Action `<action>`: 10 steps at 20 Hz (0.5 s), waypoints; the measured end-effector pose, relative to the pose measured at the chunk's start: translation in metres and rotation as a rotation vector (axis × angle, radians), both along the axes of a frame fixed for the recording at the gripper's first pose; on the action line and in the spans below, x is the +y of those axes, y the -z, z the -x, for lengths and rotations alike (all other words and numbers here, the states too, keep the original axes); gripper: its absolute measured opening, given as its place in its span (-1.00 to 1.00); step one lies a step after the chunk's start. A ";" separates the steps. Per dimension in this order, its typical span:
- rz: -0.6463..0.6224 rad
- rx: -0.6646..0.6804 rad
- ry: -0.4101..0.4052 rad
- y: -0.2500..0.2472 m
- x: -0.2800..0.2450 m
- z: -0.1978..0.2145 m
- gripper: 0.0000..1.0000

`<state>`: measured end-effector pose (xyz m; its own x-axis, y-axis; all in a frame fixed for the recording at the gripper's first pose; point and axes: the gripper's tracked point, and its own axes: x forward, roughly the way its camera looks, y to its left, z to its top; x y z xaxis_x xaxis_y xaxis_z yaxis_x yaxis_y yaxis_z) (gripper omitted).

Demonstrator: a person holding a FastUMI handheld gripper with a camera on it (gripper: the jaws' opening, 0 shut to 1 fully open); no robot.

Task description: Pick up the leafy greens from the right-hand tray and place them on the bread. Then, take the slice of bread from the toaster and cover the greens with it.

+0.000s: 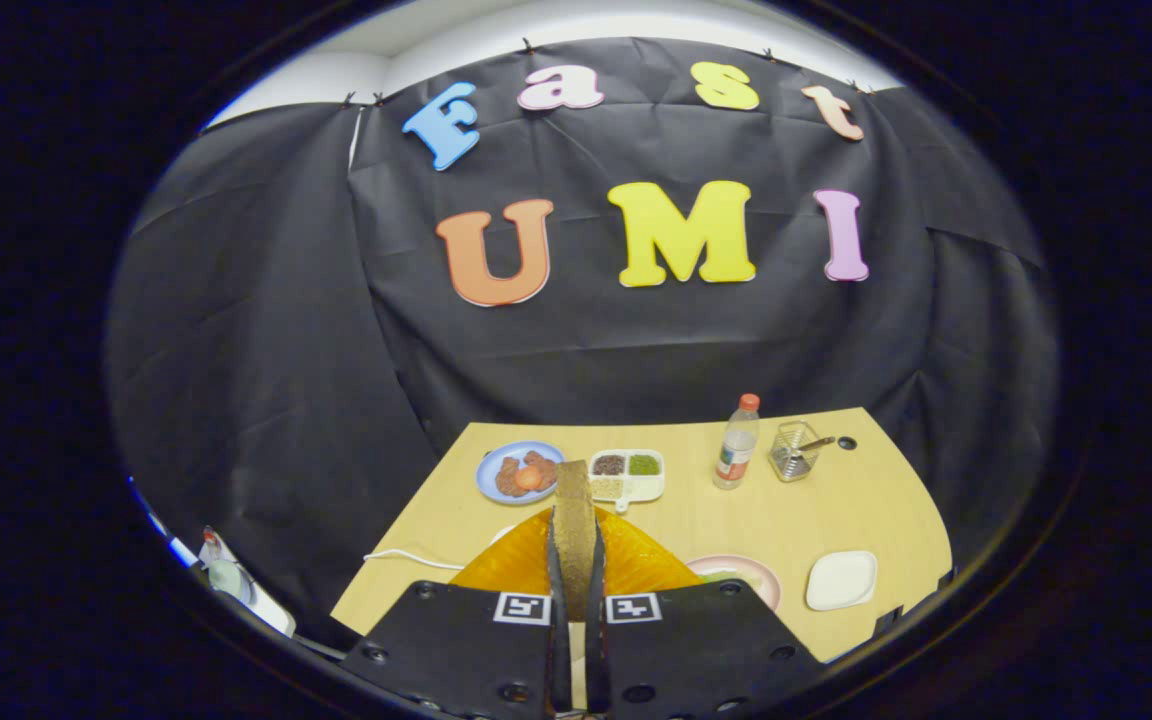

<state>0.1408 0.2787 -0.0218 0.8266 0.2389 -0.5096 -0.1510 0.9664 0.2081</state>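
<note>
The tongs (576, 560) are clamped on a slice of bread (573, 520), held upright on edge between both fingers above the near side of the surface (866, 500). Just below it sits an orange toaster (636, 565). At the surface's far edge lie a blue plate (491, 465), a divided white tray (636, 478), a bottle (737, 443) and a wire basket (793, 452). Near the right edge rest a pink plate (761, 575) and a white dish (841, 580).

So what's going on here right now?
A person's handheld gripper has its jaws shut on a slice of bread, held upright on edge above an orange tray on the wooden table. Beyond it sit a blue plate of food, a divided dish, a water bottle and a wire basket.
</note>
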 end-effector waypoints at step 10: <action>-0.128 0.215 0.073 0.165 -0.069 -0.028 -0.89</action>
<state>0.1687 0.2096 -0.1866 0.7201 0.2563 -0.6448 -0.0205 0.9367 0.3495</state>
